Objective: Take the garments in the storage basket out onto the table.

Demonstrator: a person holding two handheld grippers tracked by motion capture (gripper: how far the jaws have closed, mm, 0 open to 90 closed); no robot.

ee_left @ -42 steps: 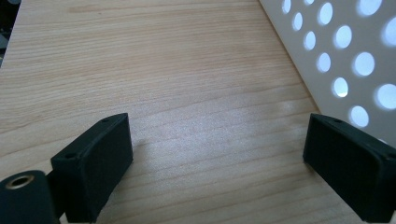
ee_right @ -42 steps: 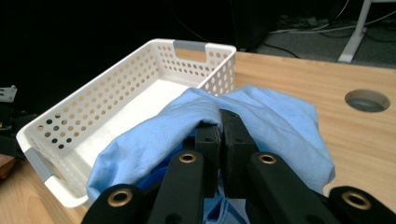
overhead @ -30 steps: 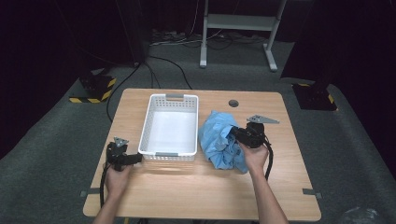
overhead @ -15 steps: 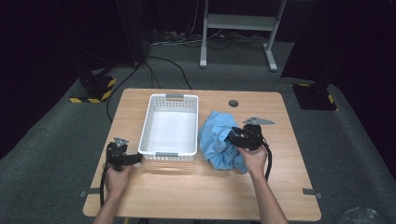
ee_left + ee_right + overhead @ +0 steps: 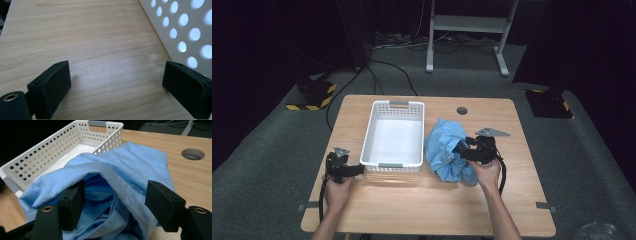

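Wooden surface [image 5: 522, 200]: right tongs [image 5: 115, 202] just opened, blue shirt [image 5: 130, 170] loose between; left tongs [image 5: 117, 85] apart beside basket [image 5: 393, 135].

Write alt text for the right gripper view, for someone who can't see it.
The right gripper, jaws open, straddles a crumpled light blue cloth on a wooden table. A white perforated basket sits just behind the cloth.

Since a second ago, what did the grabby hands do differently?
The right gripper has just been opening its fingers around the blue cloth, letting go of it. The cloth stays crumpled beside the white basket. The left gripper and both hands kept still.
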